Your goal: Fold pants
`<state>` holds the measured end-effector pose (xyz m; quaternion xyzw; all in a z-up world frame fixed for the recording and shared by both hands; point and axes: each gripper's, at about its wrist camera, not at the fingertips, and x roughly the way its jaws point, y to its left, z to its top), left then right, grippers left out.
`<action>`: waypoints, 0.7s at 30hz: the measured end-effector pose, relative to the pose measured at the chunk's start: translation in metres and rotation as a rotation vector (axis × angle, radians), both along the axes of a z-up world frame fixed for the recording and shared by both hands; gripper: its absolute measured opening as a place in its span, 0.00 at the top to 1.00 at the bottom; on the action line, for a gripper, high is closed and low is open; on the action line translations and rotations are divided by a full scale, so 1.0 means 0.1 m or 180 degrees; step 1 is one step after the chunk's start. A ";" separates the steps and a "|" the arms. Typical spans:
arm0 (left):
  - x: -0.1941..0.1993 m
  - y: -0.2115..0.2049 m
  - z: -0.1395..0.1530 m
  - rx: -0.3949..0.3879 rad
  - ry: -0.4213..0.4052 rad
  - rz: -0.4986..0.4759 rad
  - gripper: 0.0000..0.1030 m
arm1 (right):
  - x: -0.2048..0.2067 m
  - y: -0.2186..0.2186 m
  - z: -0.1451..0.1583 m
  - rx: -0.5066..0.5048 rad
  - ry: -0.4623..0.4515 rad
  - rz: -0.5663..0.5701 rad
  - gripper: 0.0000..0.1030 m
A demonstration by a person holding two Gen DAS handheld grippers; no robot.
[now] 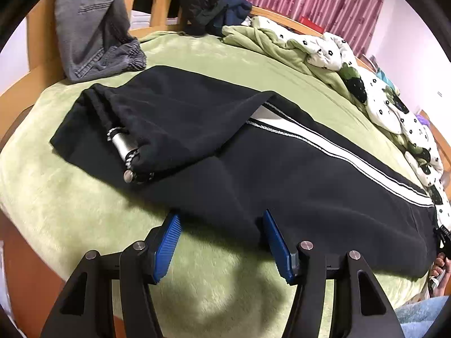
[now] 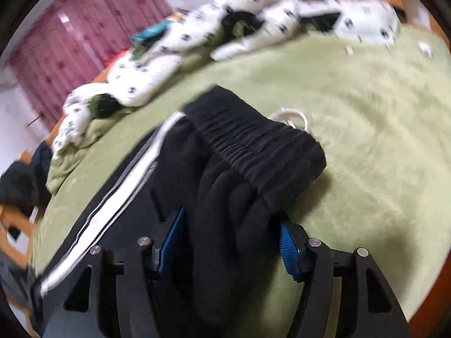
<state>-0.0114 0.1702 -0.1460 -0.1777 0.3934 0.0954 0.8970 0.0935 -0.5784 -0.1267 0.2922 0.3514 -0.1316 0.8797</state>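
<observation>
From my left wrist view, the left tool (image 1: 220, 225) has its fingers apart, tips at the near edge of the black pants (image 1: 282, 174), which lie spread ahead on the green bed blanket (image 1: 70, 197); a cuff with a metal toggle (image 1: 124, 146) sits ahead-left. From my right wrist view, blurred, the right tool (image 2: 231, 225) has bunched waistband fabric between its spread fingers; I cannot tell whether it grips.
</observation>
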 end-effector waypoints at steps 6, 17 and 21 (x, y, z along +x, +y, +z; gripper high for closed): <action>-0.13 -0.12 0.23 0.0272 -0.0144 -0.0043 0.44 | -0.08 -0.12 0.27 -0.0091 -0.0472 0.0147 0.62; -0.19 0.14 0.34 0.0636 -0.0248 0.0103 0.45 | -0.70 0.10 0.14 -0.0841 0.0003 0.0289 0.40; 0.09 0.28 0.19 0.0530 -0.0112 0.0071 0.61 | -0.92 0.31 0.33 -0.1033 0.0026 0.0333 0.40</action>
